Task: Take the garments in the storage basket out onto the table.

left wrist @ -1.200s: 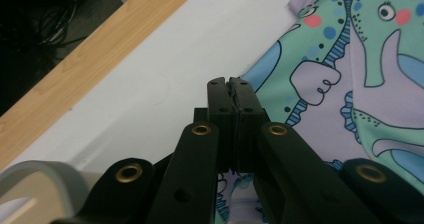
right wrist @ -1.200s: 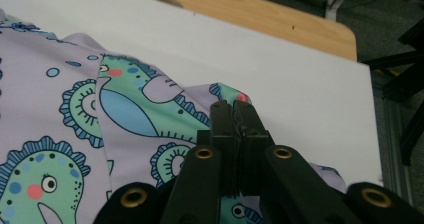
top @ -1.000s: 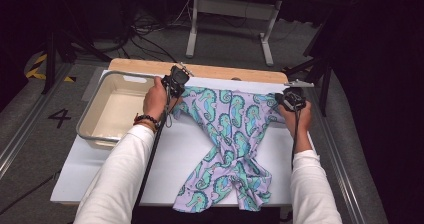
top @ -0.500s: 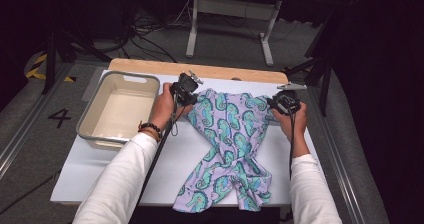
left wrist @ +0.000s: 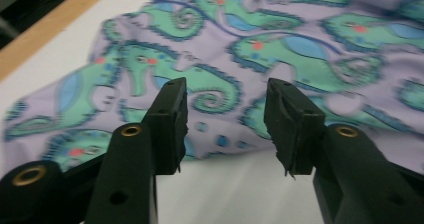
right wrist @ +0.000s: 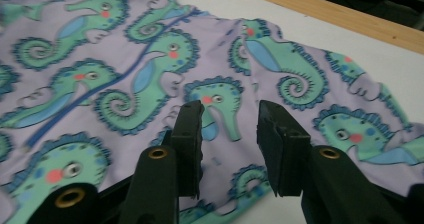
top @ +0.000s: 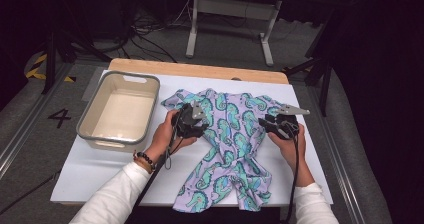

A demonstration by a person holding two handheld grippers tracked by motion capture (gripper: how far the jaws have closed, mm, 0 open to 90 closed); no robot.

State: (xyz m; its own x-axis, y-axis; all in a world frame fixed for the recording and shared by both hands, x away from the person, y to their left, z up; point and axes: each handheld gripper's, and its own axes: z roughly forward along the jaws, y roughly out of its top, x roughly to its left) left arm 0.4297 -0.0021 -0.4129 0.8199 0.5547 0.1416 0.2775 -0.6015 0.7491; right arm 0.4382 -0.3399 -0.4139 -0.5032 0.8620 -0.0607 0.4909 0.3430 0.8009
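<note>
A soft purple piece of clothing with green seahorses (top: 227, 149) lies in the middle of the white board (top: 90, 169), its wide end near the far edge and its thin, bunched end hanging over the near edge. An empty grey plastic tub (top: 120, 111) sits near the far left corner, just beside the cloth. The left gripper (top: 196, 121) hovers over the left side of the cloth and the right gripper (top: 274, 124) over the right side. Both have just been opening their jaws. In the left gripper view the black jaws stand apart above a folded edge of the cloth (left wrist: 280, 49), with nothing pinched between them. In the right gripper view the jaws are apart too, just over the cloth's edge (right wrist: 150, 59), holding nothing. It looks like the cloth is being folded, and each hand now needs a new hold. To do it well, bring each gripper down so one jaw slides under the edge and the other sits on top. Pinch only the layers you want. Grab both sides level with each other, then lift and move them together so the fold comes out flat and smooth.
</note>
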